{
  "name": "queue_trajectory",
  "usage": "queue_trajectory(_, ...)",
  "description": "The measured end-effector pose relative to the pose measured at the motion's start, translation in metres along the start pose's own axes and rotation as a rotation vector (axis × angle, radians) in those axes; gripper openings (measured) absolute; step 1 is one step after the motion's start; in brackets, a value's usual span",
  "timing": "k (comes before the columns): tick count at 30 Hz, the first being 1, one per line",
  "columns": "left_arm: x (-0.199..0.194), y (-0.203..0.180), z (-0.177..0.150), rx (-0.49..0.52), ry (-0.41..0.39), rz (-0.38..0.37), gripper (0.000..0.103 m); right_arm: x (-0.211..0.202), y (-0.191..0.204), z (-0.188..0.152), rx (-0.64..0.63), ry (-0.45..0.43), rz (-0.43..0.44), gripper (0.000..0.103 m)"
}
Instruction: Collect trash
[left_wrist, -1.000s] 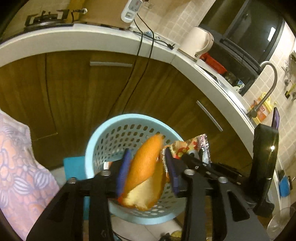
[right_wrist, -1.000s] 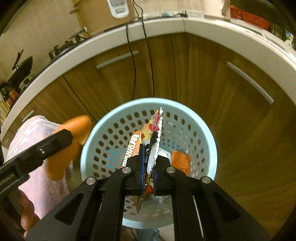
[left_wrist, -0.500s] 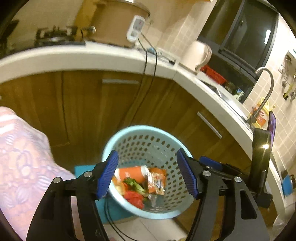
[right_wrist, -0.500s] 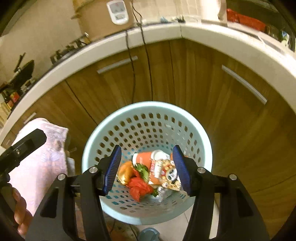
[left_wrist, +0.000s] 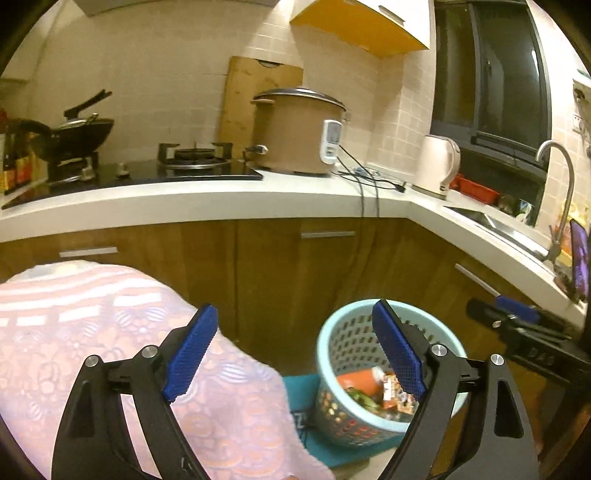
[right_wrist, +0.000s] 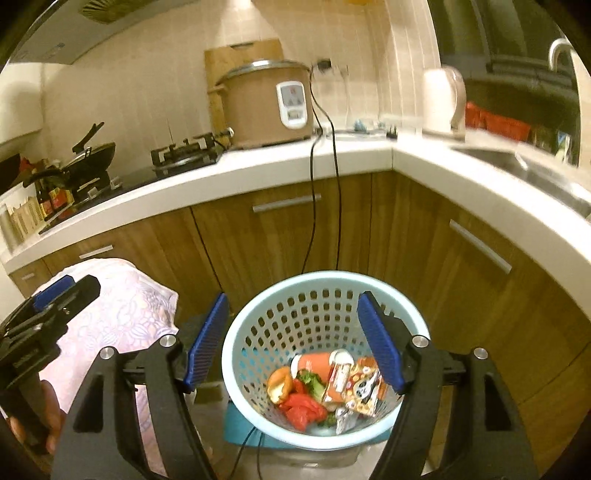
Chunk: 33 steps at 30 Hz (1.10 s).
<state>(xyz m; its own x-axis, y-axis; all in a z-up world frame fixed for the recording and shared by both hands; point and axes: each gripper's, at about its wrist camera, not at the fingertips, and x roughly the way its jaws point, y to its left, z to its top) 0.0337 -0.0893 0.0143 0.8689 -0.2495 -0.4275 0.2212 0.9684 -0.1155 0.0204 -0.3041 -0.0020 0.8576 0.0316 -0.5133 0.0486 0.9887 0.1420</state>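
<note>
A light blue perforated basket (right_wrist: 258, 317) stands on the floor by the wooden cabinets; it also shows in the left wrist view (left_wrist: 334, 328). In it lie an orange peel (right_wrist: 279, 382), red scraps (right_wrist: 301, 406), a snack wrapper (right_wrist: 364, 387) and other trash. My right gripper (right_wrist: 293, 347) is open and empty above the basket. My left gripper (left_wrist: 295, 358) is open and empty, up and to the left of the basket, over a pink patterned cloth (left_wrist: 74, 332). The left gripper's tip shows in the right wrist view (right_wrist: 62, 295).
A white L-shaped counter (left_wrist: 221, 192) carries a brown rice cooker (left_wrist: 295, 129), a gas hob (left_wrist: 195, 155), a wok (left_wrist: 74, 136), a white kettle (left_wrist: 439, 162) and a sink with tap (left_wrist: 561, 177). Black cables (right_wrist: 314, 184) hang down the cabinet fronts. A teal mat (left_wrist: 295, 391) lies under the basket.
Both grippers opened and dropped the orange peel and the snack wrapper into the basket. Both then rose and tilted up; the left one swung to the left.
</note>
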Motion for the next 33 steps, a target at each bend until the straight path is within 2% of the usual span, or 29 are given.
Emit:
queue_trajectory(4, -0.003, 0.005, -0.003, -0.01, -0.015, 0.005, 0.084, -0.009, 0.011, -0.003, -0.022, -0.052, -0.009, 0.069)
queue_trajectory(13, -0.016, 0.007, -0.004, -0.015, -0.063, 0.029, 0.084, -0.016, 0.023, -0.004, -0.045, -0.1, -0.022, 0.069)
queue_trajectory(33, -0.016, 0.006, -0.006, -0.002, -0.062, 0.032, 0.088, -0.013, 0.025, -0.004, -0.054, -0.103, -0.034, 0.073)
